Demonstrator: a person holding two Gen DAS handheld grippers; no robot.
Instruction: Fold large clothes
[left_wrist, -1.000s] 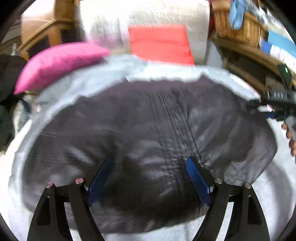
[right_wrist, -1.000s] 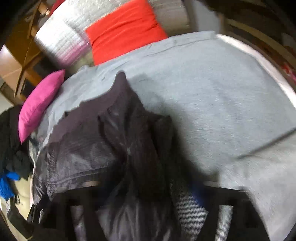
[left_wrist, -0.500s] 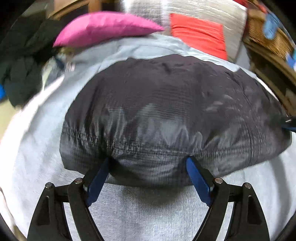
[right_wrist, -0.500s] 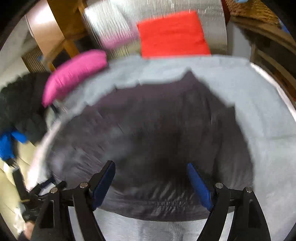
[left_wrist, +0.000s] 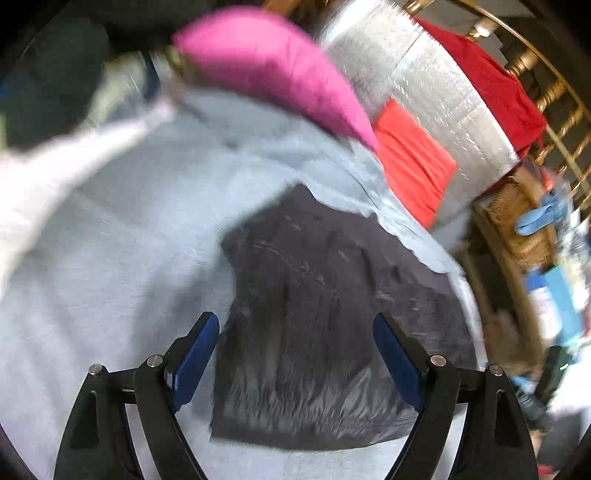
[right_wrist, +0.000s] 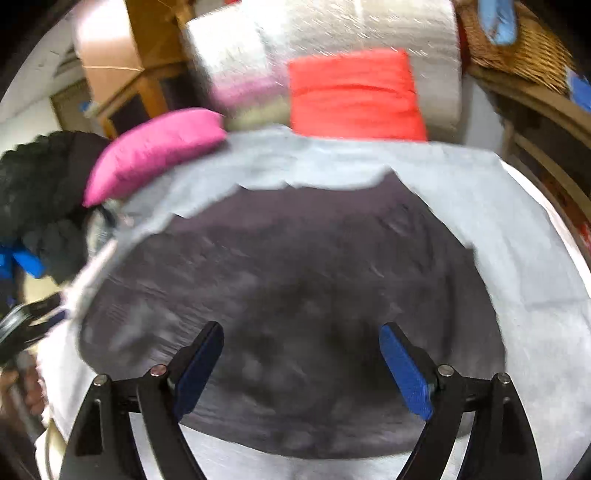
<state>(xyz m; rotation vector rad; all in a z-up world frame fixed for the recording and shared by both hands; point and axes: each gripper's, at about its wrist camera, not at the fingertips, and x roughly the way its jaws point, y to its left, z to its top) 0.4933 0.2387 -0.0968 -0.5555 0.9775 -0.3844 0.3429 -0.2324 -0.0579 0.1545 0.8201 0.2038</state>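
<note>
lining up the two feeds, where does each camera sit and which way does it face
Left wrist: rides the left tongs, tilted down over the dark garment on the grey sheet; both blue pads show, open.
Right wrist: rides the right tongs, angled down likewise; pads opening, empty.
Shared: garment, sheet, pink pillow, red cushion.

Dark garment (right_wrist: 295, 266) faintly sheeny ribbed cloth; grey sheet (right_wrist: 517, 229) matt, soft

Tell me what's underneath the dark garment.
The dark garment lies on a light grey sheet, which shows all around its edges. Whatever is beneath the sheet or tucked inside the garment's folds stays covered, so I cannot tell.
</note>
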